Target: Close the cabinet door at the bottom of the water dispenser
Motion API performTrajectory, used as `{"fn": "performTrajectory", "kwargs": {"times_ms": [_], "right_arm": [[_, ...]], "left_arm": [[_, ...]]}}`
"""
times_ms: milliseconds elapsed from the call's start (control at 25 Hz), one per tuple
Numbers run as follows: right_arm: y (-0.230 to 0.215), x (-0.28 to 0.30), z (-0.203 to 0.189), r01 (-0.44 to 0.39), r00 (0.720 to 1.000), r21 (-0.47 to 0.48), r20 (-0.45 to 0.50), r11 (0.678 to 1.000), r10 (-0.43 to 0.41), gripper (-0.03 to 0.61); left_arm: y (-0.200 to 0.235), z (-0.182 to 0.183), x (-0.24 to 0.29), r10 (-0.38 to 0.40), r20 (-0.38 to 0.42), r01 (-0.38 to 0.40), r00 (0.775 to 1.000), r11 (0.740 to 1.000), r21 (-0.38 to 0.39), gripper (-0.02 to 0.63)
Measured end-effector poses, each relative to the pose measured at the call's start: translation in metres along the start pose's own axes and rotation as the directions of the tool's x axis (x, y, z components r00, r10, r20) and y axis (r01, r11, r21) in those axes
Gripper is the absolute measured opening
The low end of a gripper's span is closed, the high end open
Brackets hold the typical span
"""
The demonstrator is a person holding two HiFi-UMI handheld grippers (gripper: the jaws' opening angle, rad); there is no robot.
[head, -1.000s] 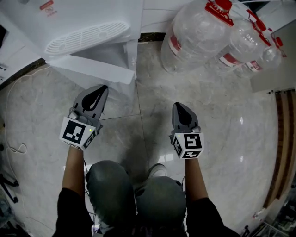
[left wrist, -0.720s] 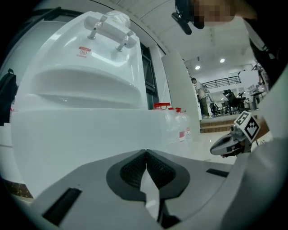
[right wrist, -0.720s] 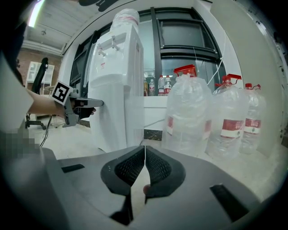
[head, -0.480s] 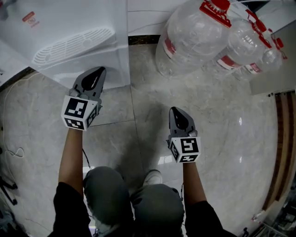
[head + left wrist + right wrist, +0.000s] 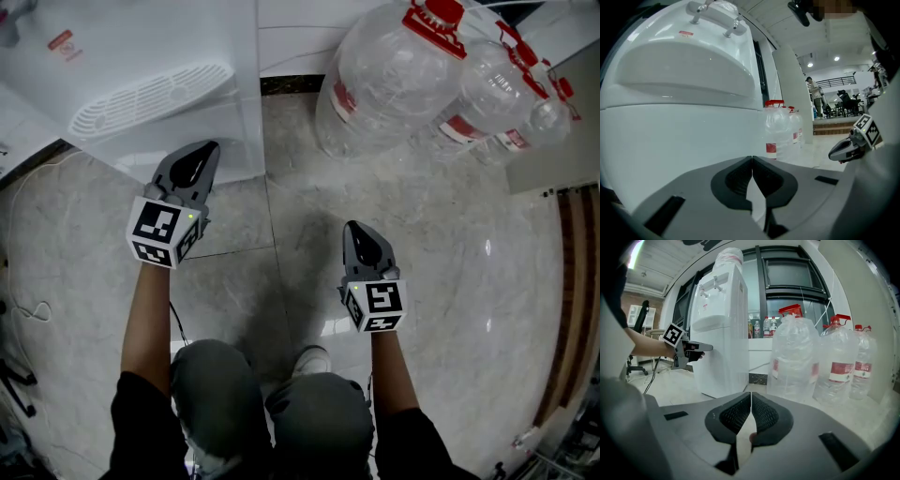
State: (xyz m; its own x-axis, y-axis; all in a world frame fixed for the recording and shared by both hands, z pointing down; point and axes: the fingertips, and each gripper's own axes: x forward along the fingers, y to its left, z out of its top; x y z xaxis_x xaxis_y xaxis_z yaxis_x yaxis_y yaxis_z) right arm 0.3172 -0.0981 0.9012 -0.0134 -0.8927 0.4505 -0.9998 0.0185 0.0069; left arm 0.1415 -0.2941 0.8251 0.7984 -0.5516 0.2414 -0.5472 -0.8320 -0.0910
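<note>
At the upper left of the head view, the water dispenser (image 5: 141,84) is seen, its cabinet door (image 5: 675,140) lying flush with the white body. The left gripper (image 5: 204,152) is held just before that panel, jaws pressed together on nothing. Toward the frame's centre, the right gripper (image 5: 357,228) is held over the marble floor (image 5: 450,262), jaws likewise together and empty. Clear water bottles (image 5: 394,75) are stood at upper right.

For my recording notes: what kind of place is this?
Probably an office lobby: a white water dispenser stands by large water jugs on a polished tiled floor, with an office chair behind.
</note>
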Motion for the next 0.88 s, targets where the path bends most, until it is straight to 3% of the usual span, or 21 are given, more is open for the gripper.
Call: {"fn": "performTrajectory", "kwargs": {"times_ms": [480,880], "right_arm": [[0.073,0.012,0.042,-0.072,0.996,-0.047,0.051,0.996,0.074,0.012],[0.155,0.019,0.095,-0.154,0.985,-0.068,0.07,0.986,0.159,0.012]], "left_arm": [[0.031,-0.035,-0.1,0.063,-0.045,-0.065,0.997,0.996,-0.056,0.014],[0.077,-0.026,-0.194,0.18,-0.034,-0.183,0.983,0.971,-0.153,0.014]]}}
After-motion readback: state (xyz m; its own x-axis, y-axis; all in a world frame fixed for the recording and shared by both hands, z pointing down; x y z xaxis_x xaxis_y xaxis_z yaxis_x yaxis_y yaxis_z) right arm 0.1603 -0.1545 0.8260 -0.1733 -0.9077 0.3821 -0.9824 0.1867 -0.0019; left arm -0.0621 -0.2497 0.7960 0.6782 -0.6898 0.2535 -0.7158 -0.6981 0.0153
